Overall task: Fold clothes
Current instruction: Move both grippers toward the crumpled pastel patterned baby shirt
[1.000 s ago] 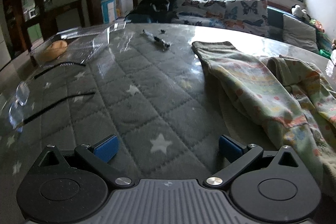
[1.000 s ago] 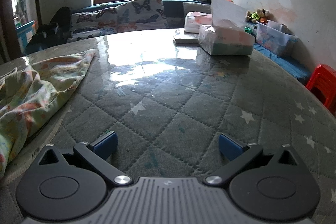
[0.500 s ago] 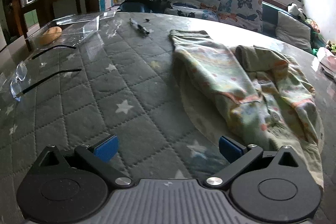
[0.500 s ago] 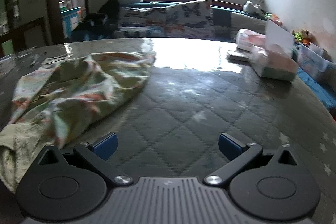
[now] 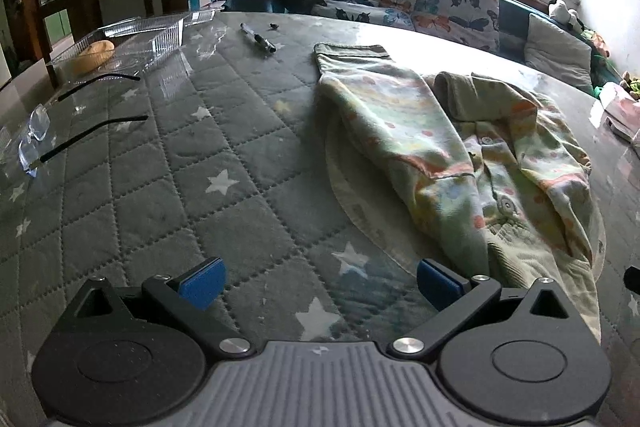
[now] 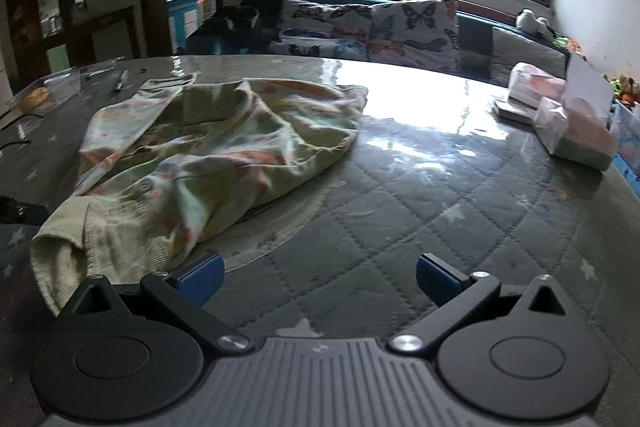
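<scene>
A crumpled pale-green child's garment (image 5: 460, 155) with a pastel print and snap buttons lies on the quilted grey star-pattern table cover (image 5: 200, 163). In the right wrist view the same garment (image 6: 208, 155) spreads across the left half, its ribbed hem nearest the camera. My left gripper (image 5: 318, 283) is open, low over the table, just left of the garment's near edge. My right gripper (image 6: 318, 277) is open with nothing between its blue pads; its left pad sits close to the garment's hem.
Eyeglasses (image 5: 34, 143), a clear plastic tray (image 5: 132, 41) holding a bread roll and a pen (image 5: 258, 39) lie at the table's left and back. Tissue boxes (image 6: 572, 131) stand at the right. A butterfly-print sofa (image 5: 420, 7) runs behind the table.
Both grippers have swung toward the garment: it has come further into each view and now lies close to the left gripper's right pad and the right gripper's left pad. Both stay open.
</scene>
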